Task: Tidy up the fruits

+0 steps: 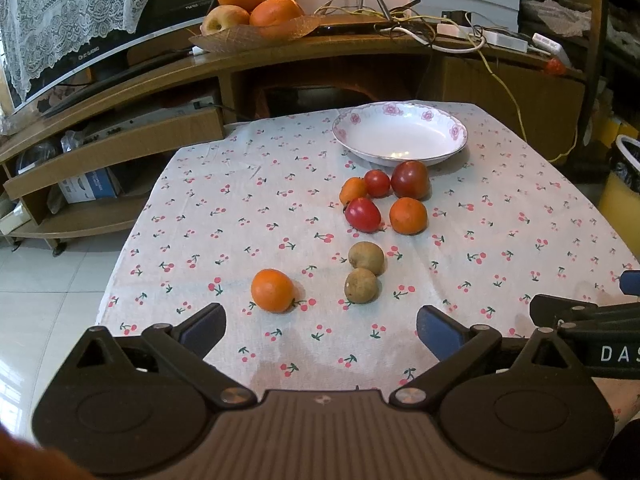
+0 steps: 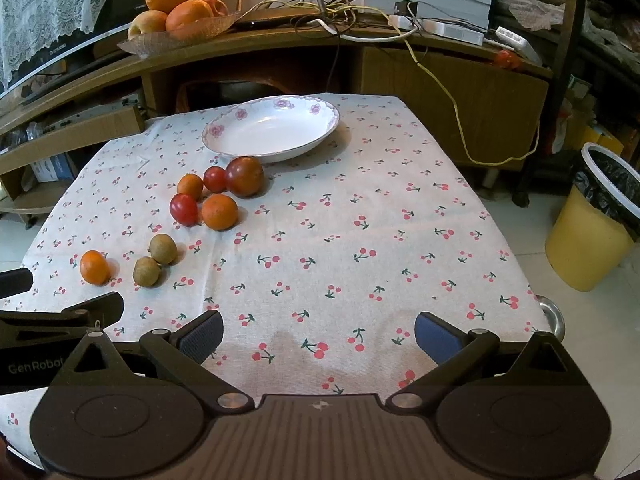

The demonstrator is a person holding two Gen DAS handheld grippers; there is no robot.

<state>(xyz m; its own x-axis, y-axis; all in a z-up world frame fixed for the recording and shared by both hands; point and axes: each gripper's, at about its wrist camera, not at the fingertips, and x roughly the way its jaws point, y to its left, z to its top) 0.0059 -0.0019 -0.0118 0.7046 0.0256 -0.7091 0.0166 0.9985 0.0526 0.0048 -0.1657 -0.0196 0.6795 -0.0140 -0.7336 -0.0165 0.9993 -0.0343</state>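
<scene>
A white floral plate (image 1: 400, 136) (image 2: 272, 130) sits empty at the far side of a cherry-print tablecloth (image 1: 240, 208) (image 2: 360, 240). In front of it lies a cluster of tomatoes (image 1: 410, 179) (image 2: 245, 176) and small oranges (image 1: 408, 216) (image 2: 219, 212). Nearer lie two kiwis (image 1: 362, 285) (image 2: 163, 249) and a lone orange (image 1: 273, 290) (image 2: 95, 267). My left gripper (image 1: 321, 326) is open and empty, just short of the lone orange and kiwis. My right gripper (image 2: 318, 332) is open and empty over bare cloth, right of the fruit.
A wooden TV cabinet (image 1: 280, 60) stands behind the table with a tray of oranges and apples (image 1: 256, 12) (image 2: 180, 12) and tangled cables (image 2: 360, 20). A yellow bin (image 2: 596, 220) stands on the floor at the right. The table edge drops off at the left (image 1: 120, 264).
</scene>
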